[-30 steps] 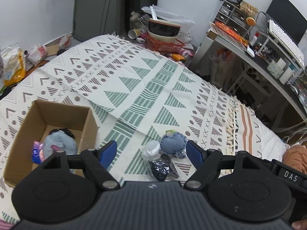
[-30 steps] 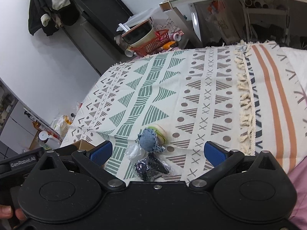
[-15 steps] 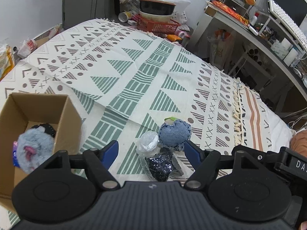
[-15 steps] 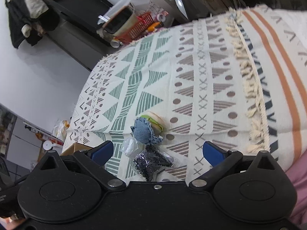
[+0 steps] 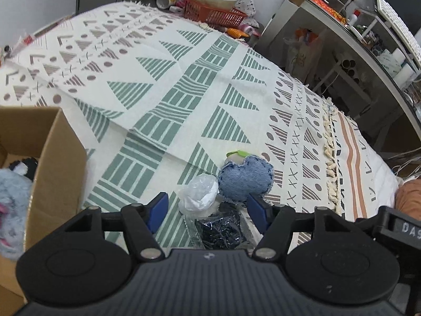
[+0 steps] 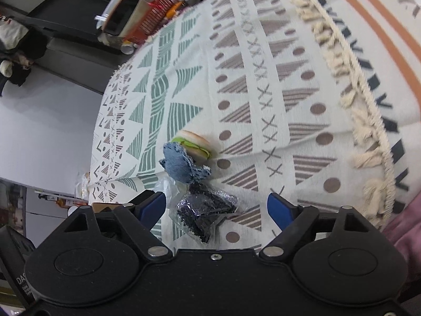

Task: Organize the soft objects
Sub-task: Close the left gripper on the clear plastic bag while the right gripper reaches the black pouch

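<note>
Left wrist: claws (image 5: 208, 206) (image 6: 217, 208) spread empty; burger toy (image 5: 235, 155) mostly hidden, seemingly behind denim pouch (image 5: 246, 179).

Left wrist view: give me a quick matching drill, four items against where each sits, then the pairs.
Items:
1. denim heart
2. grey plush toy
3. dark sequin packet
4. red basket

Places:
A. inside the cardboard box
B. beyond the bed's far edge
C. nearest the left hand-held gripper
D. against the toy burger

Pairs: 1-D, 2-A, 3-C, 4-B
</note>
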The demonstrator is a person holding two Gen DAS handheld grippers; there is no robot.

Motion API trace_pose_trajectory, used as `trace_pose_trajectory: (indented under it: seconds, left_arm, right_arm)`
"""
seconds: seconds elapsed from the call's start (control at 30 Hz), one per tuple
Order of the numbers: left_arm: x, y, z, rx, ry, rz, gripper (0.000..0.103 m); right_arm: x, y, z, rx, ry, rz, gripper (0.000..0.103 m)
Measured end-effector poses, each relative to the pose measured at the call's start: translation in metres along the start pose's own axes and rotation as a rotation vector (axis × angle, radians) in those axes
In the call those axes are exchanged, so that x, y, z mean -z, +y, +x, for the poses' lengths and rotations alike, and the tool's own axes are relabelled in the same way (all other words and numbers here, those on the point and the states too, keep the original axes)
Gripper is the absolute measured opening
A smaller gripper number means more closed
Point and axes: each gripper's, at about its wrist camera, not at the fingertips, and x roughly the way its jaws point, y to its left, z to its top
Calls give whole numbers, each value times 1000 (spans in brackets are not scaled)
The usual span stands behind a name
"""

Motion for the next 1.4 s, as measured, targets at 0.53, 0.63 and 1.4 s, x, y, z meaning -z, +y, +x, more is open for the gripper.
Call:
trace_pose_trajectory:
  seconds: [0.53, 0.63, 1.4]
  left_arm:
    - [-7, 26, 42, 53, 62, -83, 47]
    - [-7, 23, 46, 70, 63, -77, 40]
    - [6, 27, 6, 41, -16, -126, 33]
  right_arm:
    - [3, -3, 65, -5, 167, 71, 71]
    - [1, -4, 68, -13, 165, 70, 71]
    - [13, 6, 41, -18, 78, -79, 13]
